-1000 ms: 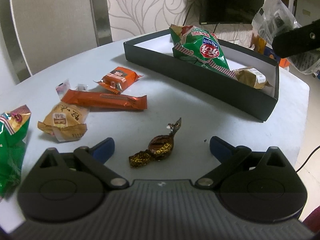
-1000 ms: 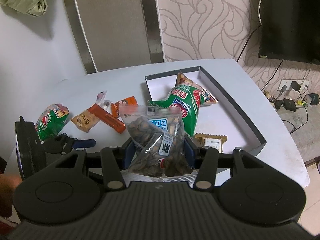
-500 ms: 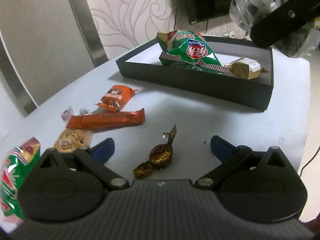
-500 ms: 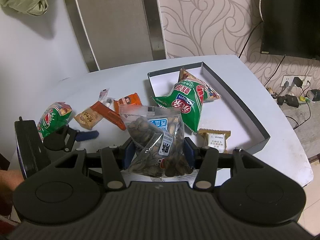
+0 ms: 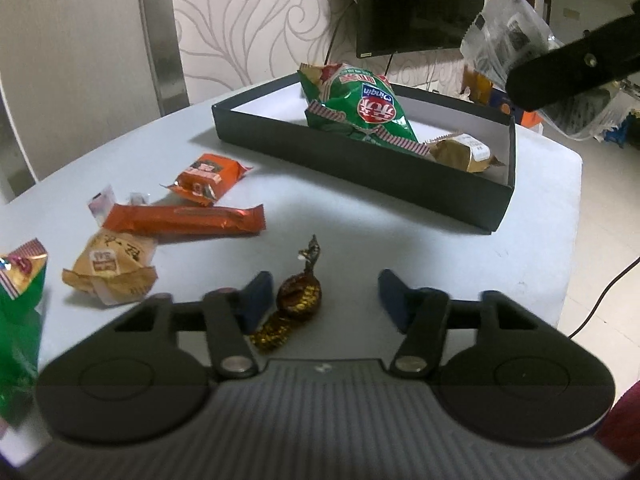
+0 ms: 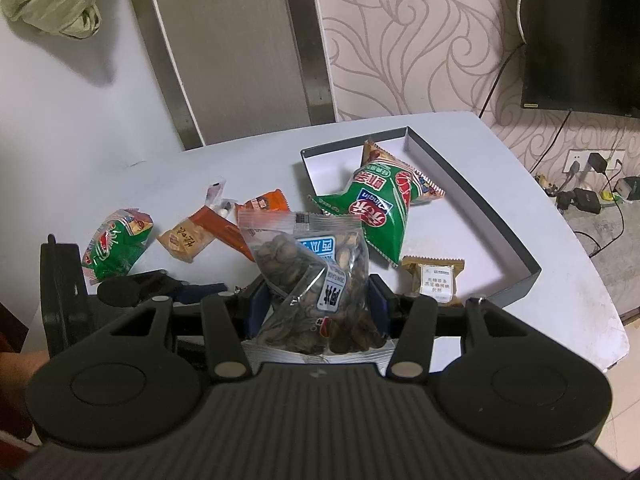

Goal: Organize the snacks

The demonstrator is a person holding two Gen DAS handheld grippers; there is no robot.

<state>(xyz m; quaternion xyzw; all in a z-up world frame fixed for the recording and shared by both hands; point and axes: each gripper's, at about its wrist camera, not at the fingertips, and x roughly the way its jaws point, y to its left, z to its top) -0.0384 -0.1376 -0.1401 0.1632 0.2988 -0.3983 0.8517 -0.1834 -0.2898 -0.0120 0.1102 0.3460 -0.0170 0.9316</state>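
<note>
Snacks are split between a pale table and a dark shallow box with a white floor; swirl wallpaper and a black screen behind, power strip and cables on the floor at 3 o'clock in our right view

Our left gripper is low over the table, jaws closing around a brown-gold twisted candy. The candy lies between the pads, hard against the left one with a clear gap to the right one, so nothing is pinched yet

At 10 o'clock of that candy: a tan wrapped cake, a long orange bar, a small orange pack. A green bag sits at 9 o'clock by the frame edge

Our right gripper is clamped on a clear bag of seeds, held above the table

Box contents: a green chip bag leaning over its near wall, and a gold-wrapped pastry at 5 o'clock of it
</note>
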